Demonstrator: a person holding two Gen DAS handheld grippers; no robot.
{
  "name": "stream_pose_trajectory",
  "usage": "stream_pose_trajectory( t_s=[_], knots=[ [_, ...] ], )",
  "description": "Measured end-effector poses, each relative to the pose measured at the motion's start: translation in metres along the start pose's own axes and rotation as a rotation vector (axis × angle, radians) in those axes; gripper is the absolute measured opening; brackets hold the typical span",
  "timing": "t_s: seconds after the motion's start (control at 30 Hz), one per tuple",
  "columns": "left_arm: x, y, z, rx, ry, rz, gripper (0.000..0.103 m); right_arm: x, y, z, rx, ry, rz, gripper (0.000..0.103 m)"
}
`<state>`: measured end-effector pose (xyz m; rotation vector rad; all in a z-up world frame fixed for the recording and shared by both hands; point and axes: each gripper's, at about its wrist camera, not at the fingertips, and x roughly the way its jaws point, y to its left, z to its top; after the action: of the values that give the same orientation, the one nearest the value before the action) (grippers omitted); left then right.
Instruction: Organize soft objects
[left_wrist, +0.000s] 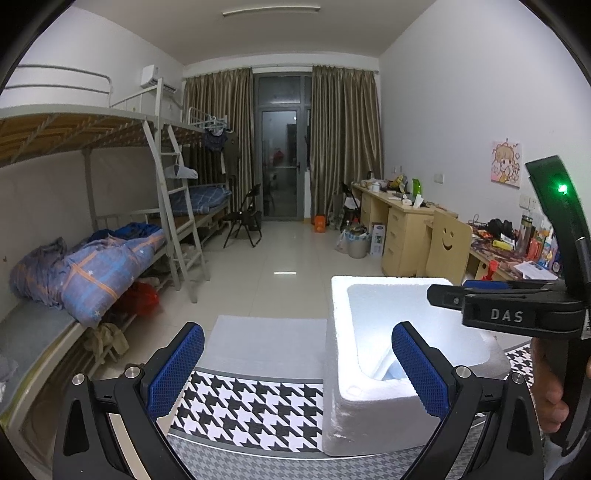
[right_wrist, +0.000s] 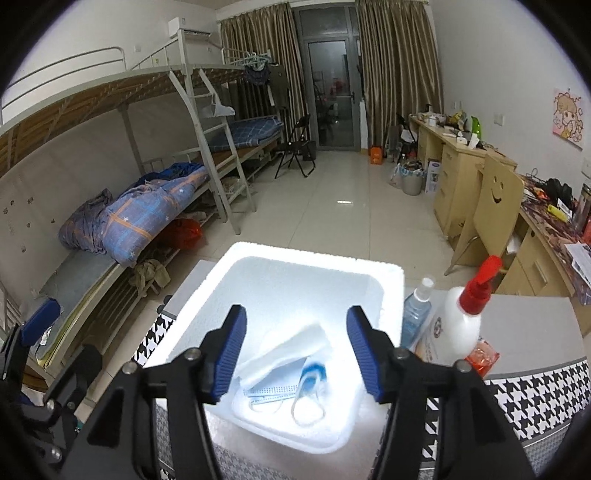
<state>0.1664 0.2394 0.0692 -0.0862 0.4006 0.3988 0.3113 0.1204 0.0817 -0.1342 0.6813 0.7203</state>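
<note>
A white foam box (right_wrist: 314, 258) stands on the houndstooth-covered table (left_wrist: 251, 406). Inside it lie blue face masks (right_wrist: 273, 391), a folded white soft pack (right_wrist: 291, 347) and a small blue-and-white item (right_wrist: 312, 373). My right gripper (right_wrist: 295, 350) hangs open over the box, with nothing touching its blue pads. In the left wrist view it reaches in from the right above the box's rim (left_wrist: 369, 288). My left gripper (left_wrist: 297, 332) is open and empty, low over the table, with the box's left wall between its fingers.
Right of the box stand a white bottle with a red pump (right_wrist: 461, 325), a clear blue bottle (right_wrist: 415, 317) and an orange packet (right_wrist: 482, 356). A grey mat (left_wrist: 266, 343) lies left of the box. Bunk beds line the left wall, desks and a wooden chair (right_wrist: 491, 206) the right.
</note>
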Motion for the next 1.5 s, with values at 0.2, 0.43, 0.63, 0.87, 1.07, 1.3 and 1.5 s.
stream_pose_trajectory(
  t_s=[0.2, 0.43, 0.63, 0.87, 1.07, 1.3, 1.5],
  knots=[
    [-0.014, -0.008, 0.003, 0.011, -0.018, -0.015, 0.102, -0.020, 0.003, -0.003, -0.025, -0.041, -0.016, 0.071],
    [-0.035, -0.017, 0.003, 0.024, -0.035, -0.020, 0.102, -0.051, 0.001, -0.007, -0.031, -0.100, -0.048, 0.086],
    [-0.050, -0.027, 0.002, 0.033, -0.046, -0.030, 0.102, -0.074, 0.002, -0.016, -0.037, -0.141, -0.047, 0.091],
    [-0.070, -0.039, 0.001, 0.048, -0.068, -0.049, 0.102, -0.094, 0.004, -0.027, -0.063, -0.162, -0.066, 0.091],
    [-0.083, -0.046, -0.003, 0.044, -0.081, -0.063, 0.102, -0.109, -0.001, -0.038, -0.052, -0.175, -0.064, 0.091],
    [-0.096, -0.052, -0.009, 0.050, -0.077, -0.083, 0.102, -0.124, -0.005, -0.053, -0.044, -0.187, -0.077, 0.091],
    [-0.111, -0.066, -0.011, 0.071, -0.093, -0.104, 0.102, -0.139, -0.006, -0.064, -0.039, -0.205, -0.090, 0.091]
  ],
)
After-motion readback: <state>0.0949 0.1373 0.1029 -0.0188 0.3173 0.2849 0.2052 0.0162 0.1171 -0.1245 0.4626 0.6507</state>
